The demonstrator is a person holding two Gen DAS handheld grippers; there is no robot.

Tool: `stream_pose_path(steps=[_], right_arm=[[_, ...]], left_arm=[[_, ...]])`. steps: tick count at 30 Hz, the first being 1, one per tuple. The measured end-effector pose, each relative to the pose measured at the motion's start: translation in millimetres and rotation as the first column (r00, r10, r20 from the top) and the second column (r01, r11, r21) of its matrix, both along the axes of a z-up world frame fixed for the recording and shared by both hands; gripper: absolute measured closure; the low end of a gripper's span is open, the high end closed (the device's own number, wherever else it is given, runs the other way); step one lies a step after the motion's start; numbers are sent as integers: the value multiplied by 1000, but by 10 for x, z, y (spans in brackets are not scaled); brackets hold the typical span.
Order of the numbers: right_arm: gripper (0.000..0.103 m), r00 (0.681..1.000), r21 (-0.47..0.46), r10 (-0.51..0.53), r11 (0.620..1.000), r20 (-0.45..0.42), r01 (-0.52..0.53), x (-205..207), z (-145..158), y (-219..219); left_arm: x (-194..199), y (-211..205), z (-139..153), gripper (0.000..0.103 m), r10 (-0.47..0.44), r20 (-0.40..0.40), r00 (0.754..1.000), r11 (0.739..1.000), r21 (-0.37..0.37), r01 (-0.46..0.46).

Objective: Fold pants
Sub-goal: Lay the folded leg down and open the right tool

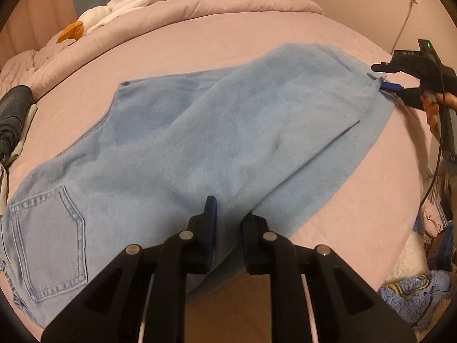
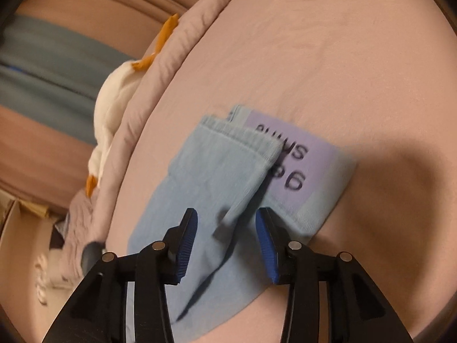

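Pink bed [image 1: 234, 37] fills the room, with blue pants [image 1: 200, 131] lying long across it. Left tool [image 1: 228, 217] sits over the middle of the pants, its fingers a little apart, holding nothing. Right tool [image 2: 225, 228] is wide open at the leg ends, by a purple label [image 2: 300, 165]. Leg ends lie nearest the right tool, the pocket [image 1: 48, 243] end nearest the left

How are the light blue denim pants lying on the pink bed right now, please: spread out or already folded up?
Mostly spread: the light blue denim pants stretch along the pink bed, one leg lying over the other, with no crosswise fold yet.
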State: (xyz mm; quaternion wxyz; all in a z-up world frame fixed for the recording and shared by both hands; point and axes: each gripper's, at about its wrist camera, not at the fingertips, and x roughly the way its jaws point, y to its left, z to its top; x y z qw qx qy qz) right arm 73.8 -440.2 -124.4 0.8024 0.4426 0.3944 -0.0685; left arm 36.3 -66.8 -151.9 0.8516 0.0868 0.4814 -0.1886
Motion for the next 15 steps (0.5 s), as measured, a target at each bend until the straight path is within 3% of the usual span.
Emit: stream_pose_path(steps=[4,5,6,7,12,15], right_arm=[[64,1000,-69,-17,998,-24,15,88,-24,29],[70,1000,-94,-12,996,-26,9,116,-19,53],[92,1000,-122,0,992,-31,-3,130,-20,77],[98,999,-150,18,988,-39,-24,150,-25,68],[98,999,-230,31,973,27,-24,-20,274,5],[98,999,-269,15,963,33,-5,-181,390,-113]], left_arm=[[22,-14,24,93,-3,8,1000,1000,8,3],[13,-14,36,93,-5,11,1000,1000,8,5],[2,-11,55,94,-6,14,1000,1000,6,6],[-8,-11,90,94,-8,21,1000,1000,1,8],[-97,-84,204,93,-75,44,996,996,-36,76],[-94,-169,95,93,-104,27,994,995,14,104]])
